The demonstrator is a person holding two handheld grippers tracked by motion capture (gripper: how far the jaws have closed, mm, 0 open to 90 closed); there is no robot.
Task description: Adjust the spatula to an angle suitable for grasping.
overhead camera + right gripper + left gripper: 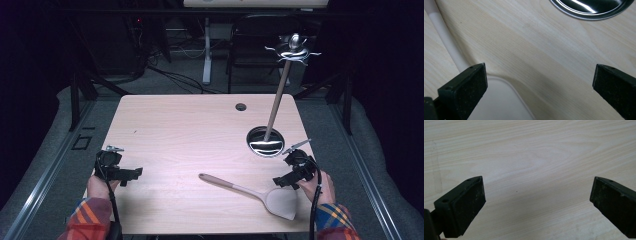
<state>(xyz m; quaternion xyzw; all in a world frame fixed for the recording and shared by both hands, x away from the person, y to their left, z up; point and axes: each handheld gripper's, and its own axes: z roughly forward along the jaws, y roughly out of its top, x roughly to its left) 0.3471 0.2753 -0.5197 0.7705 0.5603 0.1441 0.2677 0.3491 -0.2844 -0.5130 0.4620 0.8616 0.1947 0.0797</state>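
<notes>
Overhead, a pale wood-grain desk (190,135) with a small round grommet hole (241,107) stands on grey carpet in a dark room, cables and a chair behind it. A spatula (260,194) lies near the front right, beside a steel-based utensil stand (265,141). Left claw (131,175) and right claw (285,181) both gape wide, holding nothing. No readable writing anywhere.

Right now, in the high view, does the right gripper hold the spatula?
No. The right gripper is open beside the spatula, which lies flat on the table, with its jaws spread apart and not closed on it.
</notes>
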